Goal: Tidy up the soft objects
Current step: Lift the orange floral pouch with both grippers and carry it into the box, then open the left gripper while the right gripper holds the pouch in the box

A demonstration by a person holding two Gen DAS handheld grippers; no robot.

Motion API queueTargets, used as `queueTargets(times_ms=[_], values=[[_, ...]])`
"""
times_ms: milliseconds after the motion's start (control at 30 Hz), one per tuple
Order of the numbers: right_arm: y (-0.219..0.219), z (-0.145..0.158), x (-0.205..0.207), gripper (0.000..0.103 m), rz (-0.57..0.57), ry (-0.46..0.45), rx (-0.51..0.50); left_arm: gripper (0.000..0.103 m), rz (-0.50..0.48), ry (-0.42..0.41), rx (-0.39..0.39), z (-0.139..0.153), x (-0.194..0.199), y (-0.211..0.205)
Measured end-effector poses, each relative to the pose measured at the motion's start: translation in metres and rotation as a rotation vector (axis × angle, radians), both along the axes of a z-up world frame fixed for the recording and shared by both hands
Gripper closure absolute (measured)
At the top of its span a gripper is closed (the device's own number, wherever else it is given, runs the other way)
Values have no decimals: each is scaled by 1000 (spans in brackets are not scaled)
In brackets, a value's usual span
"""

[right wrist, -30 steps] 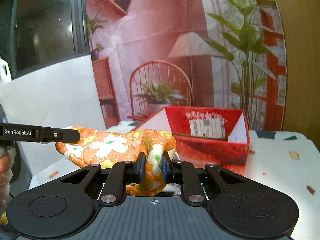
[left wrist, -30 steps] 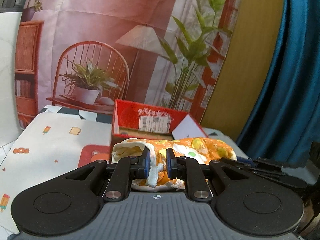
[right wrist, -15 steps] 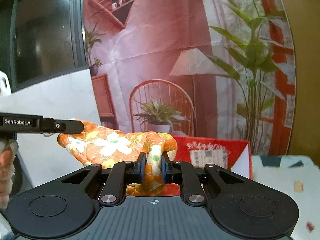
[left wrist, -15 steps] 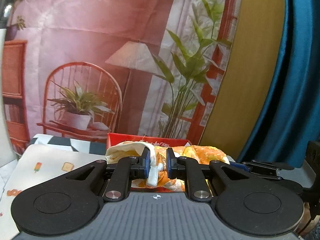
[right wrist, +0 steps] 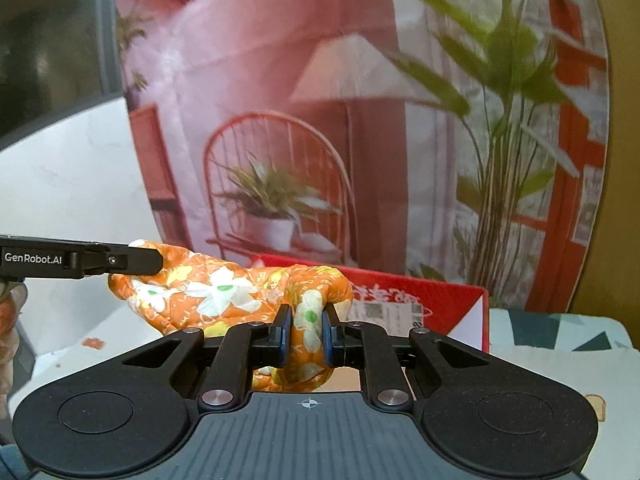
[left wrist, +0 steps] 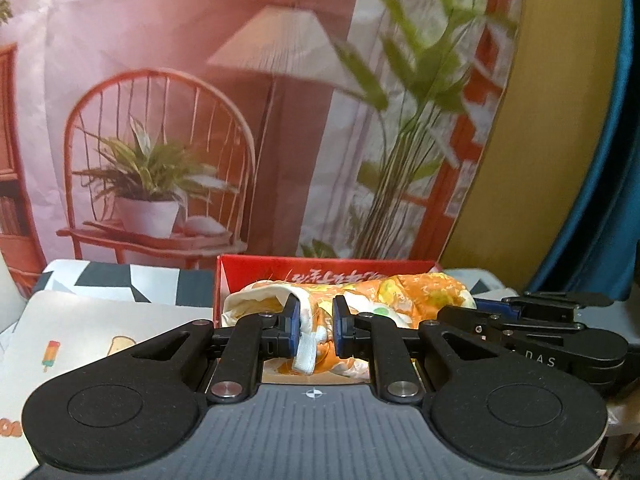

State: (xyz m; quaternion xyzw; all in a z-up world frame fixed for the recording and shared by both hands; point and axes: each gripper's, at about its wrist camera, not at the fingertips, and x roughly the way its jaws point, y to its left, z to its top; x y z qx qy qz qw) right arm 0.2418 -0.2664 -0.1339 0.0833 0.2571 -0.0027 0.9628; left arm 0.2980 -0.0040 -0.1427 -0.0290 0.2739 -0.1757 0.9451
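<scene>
Cloth [right wrist: 208, 296] hung stretched between both grippers, left [left wrist: 315, 330] and right [right wrist: 304, 334], each set of jaws pinching one end, apparently so it would not sag. It was held above the red box [right wrist: 452, 300], judged the intended container.

Your pictures look warm and a bit dim; the backdrop [left wrist: 280, 100] is blurry, and the edges bend round and go dark.

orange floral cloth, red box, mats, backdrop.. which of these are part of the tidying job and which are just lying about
Part of the job:
- orange floral cloth, pinched at each end
- left gripper, shut on it
- right gripper, shut on it
- red box just behind the cloth, the likely place for it

Just lying about:
- ice-lolly print mat
- black and white checked mat
- printed room backdrop
- blue curtain
</scene>
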Motion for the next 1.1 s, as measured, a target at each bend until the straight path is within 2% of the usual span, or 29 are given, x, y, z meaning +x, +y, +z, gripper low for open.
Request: queueTargets(times_ms=[167,267,433,600,733,867,1100], values=[[-17,-22,39,89,-12,75,-5,86,-1,48,25,-16,38,-4],[-29,-31,60,89,-32,120,30,86,-5,66,35,-22,58,-7],[-40,-46,83,89,-73,189,38,86,-20,134,24,-41,79,-10],[-41,-68,93,89,-84,288,38,86,-40,185,112,-56,87,-19],[-44,-80,98,89,-95,363,85,85,-44,218,115,-62,92,-19],[-42,-89,100,89,-101,411,62,82,-55,239,114,-63,93,-18],[-39,-93,100,88,-108,446,50,69,-35,244,152,-64,92,-18]])
